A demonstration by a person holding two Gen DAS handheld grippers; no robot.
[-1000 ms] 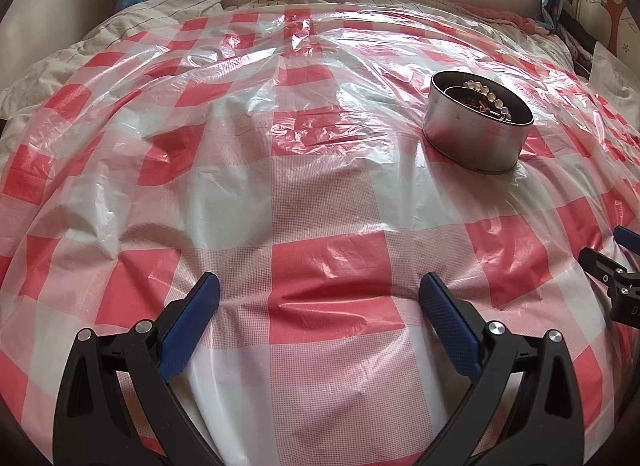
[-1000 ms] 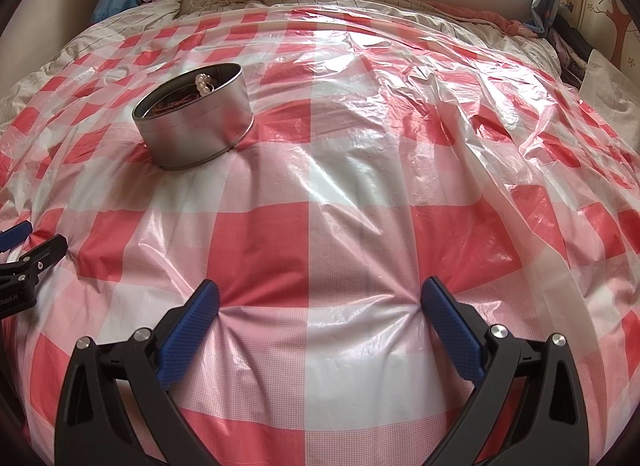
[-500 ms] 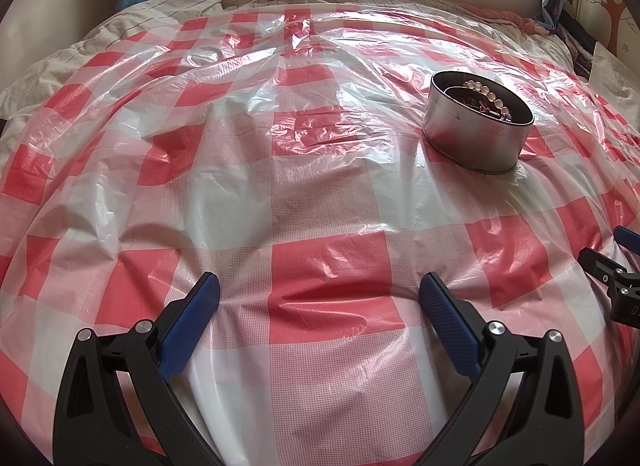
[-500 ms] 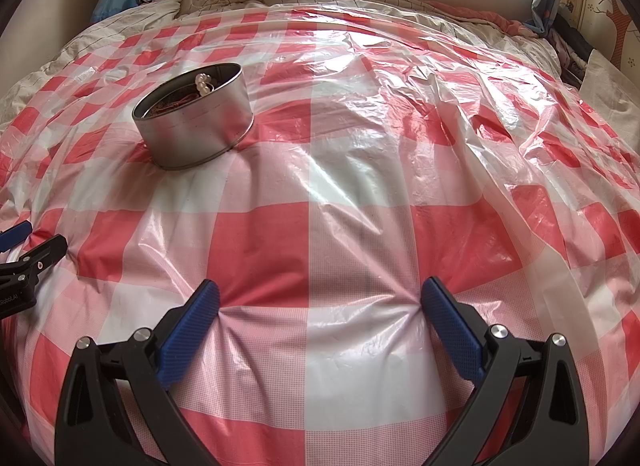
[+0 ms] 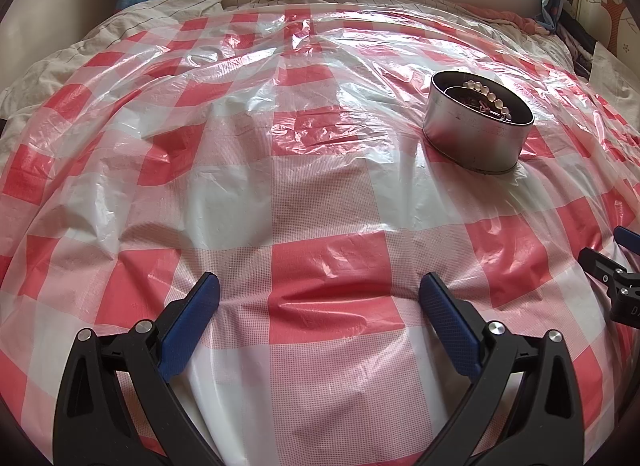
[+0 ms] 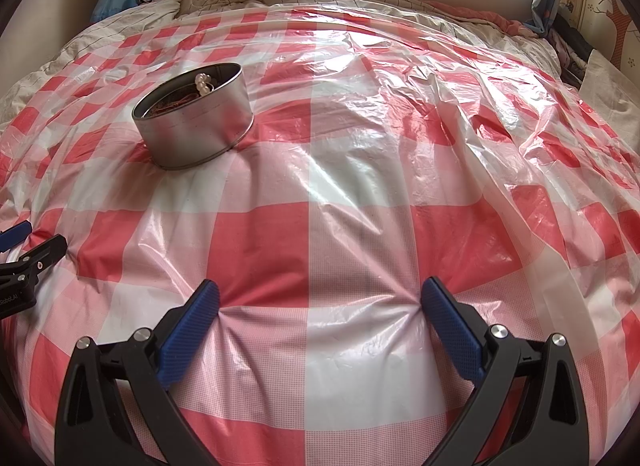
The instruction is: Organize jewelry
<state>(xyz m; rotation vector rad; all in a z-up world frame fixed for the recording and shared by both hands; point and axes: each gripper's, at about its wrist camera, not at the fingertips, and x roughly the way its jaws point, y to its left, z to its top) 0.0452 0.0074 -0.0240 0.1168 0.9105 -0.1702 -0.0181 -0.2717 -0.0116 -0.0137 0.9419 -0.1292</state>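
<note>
**A:** What is changing at this moment?

**B:** Nothing is moving. Compared with the views from a second ago, both grippers are sitting in the same spots. The left gripper point(image 5: 319, 298) is resting with its blue fingers spread wide apart, holding nothing, tips pressing lightly into the red-and-white checked plastic sheet point(image 5: 240, 201). The right gripper point(image 6: 320, 306) is doing the same, fingers apart and empty, denting the sheet slightly at each tip.

**A:** Where is the jewelry?

**B:** It is lying inside a round metal tin point(image 5: 476, 133), which is standing upright on the sheet. From the left camera the tin is sitting at about two o'clock, well apart from the fingers; from the right camera it is at about eleven o'clock. A string of pale beads point(image 5: 486, 95) is showing above the rim, with darker pieces underneath that are too small to make out.

**A:** What is that meaning for the task?

**B:** I am judging that the organizing is looking finished or paused: no loose jewelry is showing on the sheet, and neither gripper is reaching for anything.
</note>
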